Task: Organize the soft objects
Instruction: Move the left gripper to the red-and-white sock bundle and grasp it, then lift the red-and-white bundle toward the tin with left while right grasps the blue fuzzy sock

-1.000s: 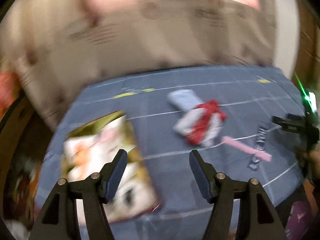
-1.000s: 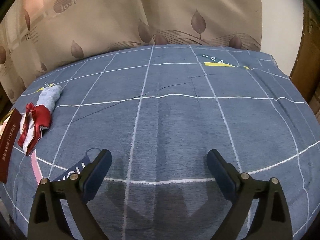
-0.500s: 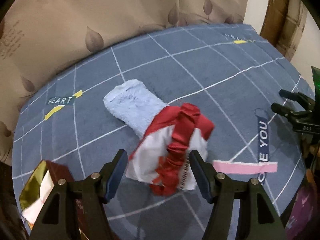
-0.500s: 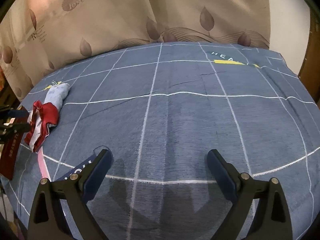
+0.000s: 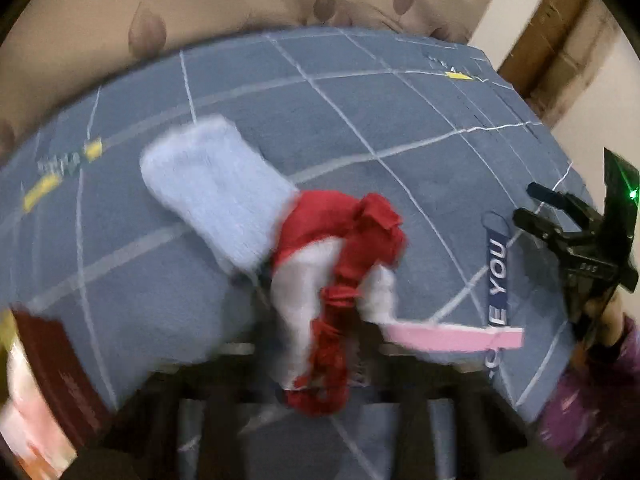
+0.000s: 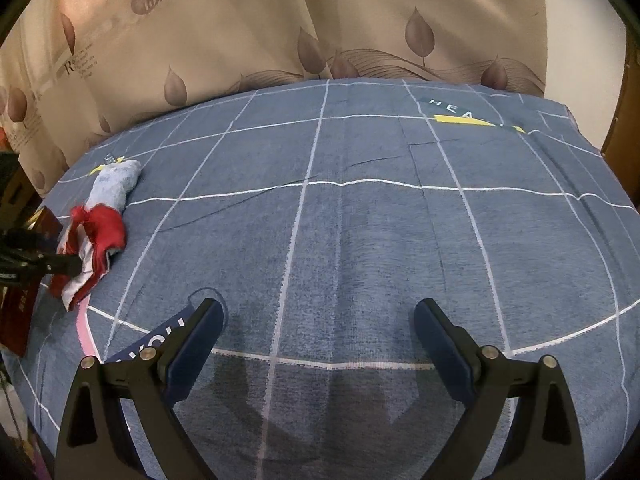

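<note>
A crumpled red and white cloth [image 5: 340, 248] lies on the blue checked bed sheet [image 6: 360, 220], overlapping one end of a rolled light blue towel [image 5: 212, 188]. My left gripper [image 5: 316, 308] points down over the cloth. Its jaws are closing with the cloth bunched between them; the picture is blurred and the cloth hides most of the fingers. In the right wrist view the same cloth [image 6: 100, 232] and towel [image 6: 116, 184] lie at the far left, with the left gripper [image 6: 60, 266] touching the cloth. My right gripper [image 6: 318, 320] hovers open over bare sheet, holding nothing.
A dark red box [image 5: 52, 352] sits at the sheet's left edge, close to the left gripper. A pink strip [image 5: 452, 336] is printed on the sheet. A beige leaf-print curtain [image 6: 240, 40] hangs behind the bed. A purple sleeve [image 5: 592, 400] holds the right gripper [image 5: 528, 202].
The left gripper swung from the box to the red and white cloth, came down over it, and its jaws narrowed around it. The right gripper stayed where it was.
</note>
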A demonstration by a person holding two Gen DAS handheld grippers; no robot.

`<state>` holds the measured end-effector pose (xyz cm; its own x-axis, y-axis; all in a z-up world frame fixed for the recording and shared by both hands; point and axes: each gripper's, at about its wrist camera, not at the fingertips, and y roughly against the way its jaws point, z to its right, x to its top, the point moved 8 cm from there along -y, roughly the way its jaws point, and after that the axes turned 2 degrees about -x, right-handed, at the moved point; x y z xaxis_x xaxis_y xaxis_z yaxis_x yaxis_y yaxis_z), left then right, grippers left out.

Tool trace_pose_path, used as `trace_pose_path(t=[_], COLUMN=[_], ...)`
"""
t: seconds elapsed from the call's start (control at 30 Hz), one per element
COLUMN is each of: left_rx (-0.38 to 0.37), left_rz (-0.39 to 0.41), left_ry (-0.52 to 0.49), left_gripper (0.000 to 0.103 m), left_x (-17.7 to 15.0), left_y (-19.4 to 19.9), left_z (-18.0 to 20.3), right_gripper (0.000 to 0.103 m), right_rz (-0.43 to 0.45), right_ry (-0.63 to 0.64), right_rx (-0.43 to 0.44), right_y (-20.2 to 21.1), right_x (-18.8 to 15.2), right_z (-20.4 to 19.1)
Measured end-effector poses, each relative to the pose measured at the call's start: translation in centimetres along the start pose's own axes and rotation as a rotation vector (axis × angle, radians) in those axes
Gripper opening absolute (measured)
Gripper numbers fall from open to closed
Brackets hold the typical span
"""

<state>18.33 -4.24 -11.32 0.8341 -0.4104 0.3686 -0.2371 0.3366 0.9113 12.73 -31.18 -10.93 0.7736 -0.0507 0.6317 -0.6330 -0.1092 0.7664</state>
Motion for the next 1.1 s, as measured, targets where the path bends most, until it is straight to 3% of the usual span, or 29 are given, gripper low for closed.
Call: trace_pose_path(t=[0.07, 0.3, 0.47, 0.67, 1.1], left_rx=[0.033, -0.093, -0.060, -0.017, 0.082], left_rz=[0.030, 0.249, 0.358, 0.442, 0.599], left_ry=[-0.017, 0.154, 0.206, 0.290, 0.470], left_gripper=[0.019, 0.018, 0.019, 0.019, 0.020], left_x=[-0.9, -4.8, -8.8, -12.3, -19.7], left_y=[0.3, 5.4, 9.0, 12.8, 19.5], left_z=[1.3, 7.4, 9.1, 8.4, 2.2], right_gripper=[0.096, 0.096, 0.096, 0.098, 0.102], right_rz=[-0.002, -0.003, -0.005, -0.007, -0.041], right_ry=[0.000, -0.001, 0.002, 0.002, 0.028], right_rx=[-0.002, -0.007, -0.013, -0.036, -0.141], right_y=[0.0, -0.1, -0.2, -0.3, -0.7], right_x=[0.0, -0.1, -0.1, -0.2, -0.4], right_z=[0.0, 0.0, 0.1, 0.2, 0.4])
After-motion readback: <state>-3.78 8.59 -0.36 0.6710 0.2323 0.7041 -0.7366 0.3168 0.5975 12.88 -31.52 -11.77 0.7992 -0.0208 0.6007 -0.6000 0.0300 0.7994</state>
